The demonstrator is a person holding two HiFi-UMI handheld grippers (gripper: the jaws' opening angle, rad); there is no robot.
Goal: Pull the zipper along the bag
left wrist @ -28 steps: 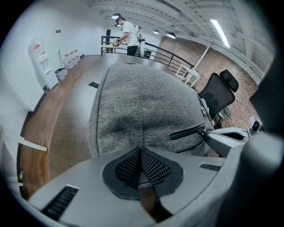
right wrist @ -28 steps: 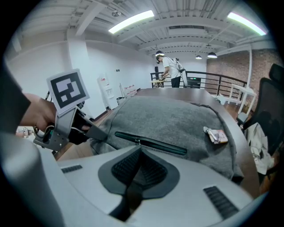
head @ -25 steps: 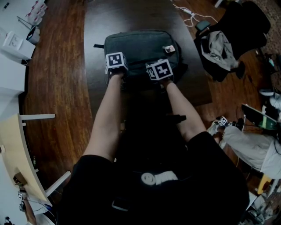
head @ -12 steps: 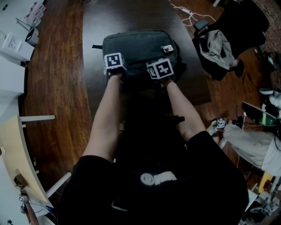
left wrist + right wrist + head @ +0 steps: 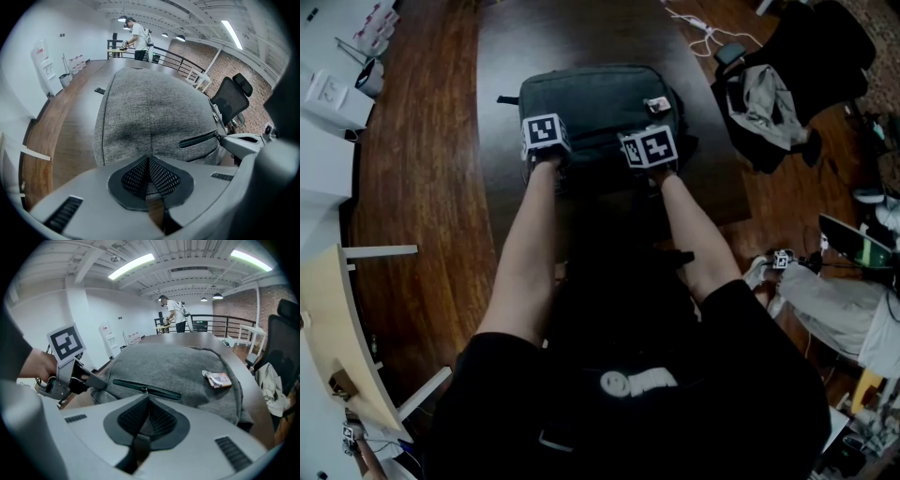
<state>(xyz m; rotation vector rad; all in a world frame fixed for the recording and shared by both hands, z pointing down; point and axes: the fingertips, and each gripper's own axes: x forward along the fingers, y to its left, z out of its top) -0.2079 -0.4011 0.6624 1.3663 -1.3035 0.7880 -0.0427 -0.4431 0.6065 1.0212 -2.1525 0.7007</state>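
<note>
A grey backpack [image 5: 600, 98] lies flat on the dark table [image 5: 516, 37]. Its dark green pocket zipper [image 5: 159, 391] runs across the near side and also shows in the left gripper view as the zipper [image 5: 199, 139]. My left gripper [image 5: 547, 142] is shut, pinching the bag's near left edge; its jaws [image 5: 149, 161] meet over the grey fabric. My right gripper [image 5: 649, 152] sits at the near right. Its jaws [image 5: 149, 399] are shut at the zipper line, on the small metal pull [image 5: 146, 390]. A small tag [image 5: 218, 379] lies on the bag's top.
A black office chair [image 5: 787, 84] draped with clothing stands right of the table. A white cable and plug strip [image 5: 703, 23] lie at the table's far end. White units [image 5: 328, 94] line the left wall. A person [image 5: 176, 315] stands far off by a railing.
My right gripper has shifted slightly to the right along the bag's near edge. The left gripper and the bag have stayed put.
</note>
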